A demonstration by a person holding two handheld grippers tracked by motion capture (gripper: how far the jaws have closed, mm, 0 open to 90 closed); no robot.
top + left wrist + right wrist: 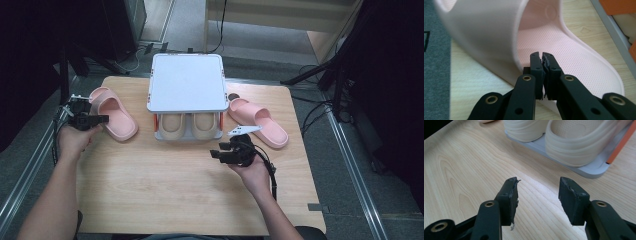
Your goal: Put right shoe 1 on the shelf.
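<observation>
Pink slipper [574, 57] sits at the frame's left, left hand-held gripper [541, 56] clenched beside its strap, right hand-held gripper [537, 187] released.

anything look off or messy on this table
The two pink slippers lie apart, the left pink slipper left of the shoe rack and the right pink slipper on its other side, both angled, while the beige pair sits neatly inside the rack. The pads on the left gripper fingers look frayed.
</observation>
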